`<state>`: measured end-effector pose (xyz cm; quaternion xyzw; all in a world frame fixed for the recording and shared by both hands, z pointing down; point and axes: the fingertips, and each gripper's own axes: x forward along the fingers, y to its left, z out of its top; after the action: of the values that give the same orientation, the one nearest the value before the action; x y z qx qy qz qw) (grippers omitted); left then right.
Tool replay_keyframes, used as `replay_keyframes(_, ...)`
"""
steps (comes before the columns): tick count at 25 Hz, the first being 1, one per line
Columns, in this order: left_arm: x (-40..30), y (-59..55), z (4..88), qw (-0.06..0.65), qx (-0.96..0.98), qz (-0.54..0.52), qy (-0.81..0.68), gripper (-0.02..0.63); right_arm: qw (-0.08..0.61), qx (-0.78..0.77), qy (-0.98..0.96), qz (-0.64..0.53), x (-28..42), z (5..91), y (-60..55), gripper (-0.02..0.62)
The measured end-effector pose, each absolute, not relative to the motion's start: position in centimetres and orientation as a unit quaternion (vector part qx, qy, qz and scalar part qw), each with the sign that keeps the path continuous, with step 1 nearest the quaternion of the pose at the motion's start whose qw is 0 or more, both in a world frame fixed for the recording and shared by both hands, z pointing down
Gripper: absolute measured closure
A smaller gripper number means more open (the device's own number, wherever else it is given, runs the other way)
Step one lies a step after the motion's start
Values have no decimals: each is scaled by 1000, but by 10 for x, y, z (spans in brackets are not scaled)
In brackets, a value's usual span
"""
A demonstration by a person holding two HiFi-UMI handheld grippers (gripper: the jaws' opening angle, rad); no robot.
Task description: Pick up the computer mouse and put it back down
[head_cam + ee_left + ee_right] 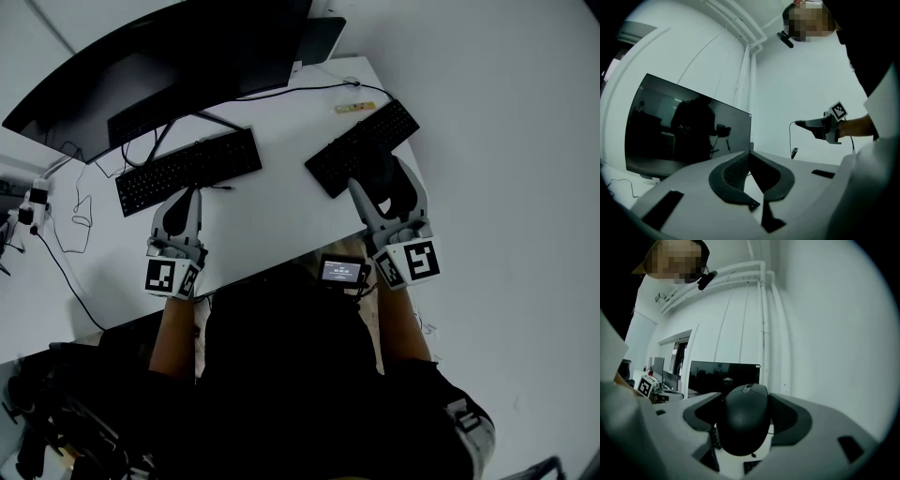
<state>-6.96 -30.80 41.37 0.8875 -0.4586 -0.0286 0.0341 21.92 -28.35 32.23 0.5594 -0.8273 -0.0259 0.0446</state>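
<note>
The black computer mouse (382, 180) (744, 420) sits between the two jaws of my right gripper (378, 174) (745, 427), which is shut on its sides. In the right gripper view it appears to be held a little above the white table (272, 216), over the near edge of the right keyboard (361, 145). My left gripper (191, 192) (750, 154) hovers near the left keyboard (187, 172) with its jaw tips meeting and nothing between them. The left gripper view shows the right gripper far off to the right.
A large dark monitor (169, 56) (689, 131) stands at the back of the table. Cables trail off the table's left side (70, 220). A small yellow strip (354, 108) lies behind the right keyboard. A small screen device (340, 271) hangs at the person's chest.
</note>
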Motion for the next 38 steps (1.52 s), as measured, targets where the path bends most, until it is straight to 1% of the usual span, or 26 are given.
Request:
replay_keyframes(4, -68, -305, 406, 38, 884, -44, -463, 611, 38, 553, -832, -27, 221, 317, -278, 276)
replay_keyframes(16, -63, -297, 412, 35, 882, -37, -469, 611, 32, 530, -847, -8, 213, 328, -284, 276)
replay_keyframes(24, -62, -304, 424, 52, 877, -30, -477, 611, 23, 520, -854, -9, 212, 326, -300, 276)
replay_keyframes(32, -60, -311, 430, 45, 878, -27, -477, 611, 26, 496, -868, -5, 197, 332, -318, 276)
replay_keyframes(38, -64, -313, 446, 66, 871, -24, -487, 611, 30, 477, -878, -1, 180, 345, -337, 276)
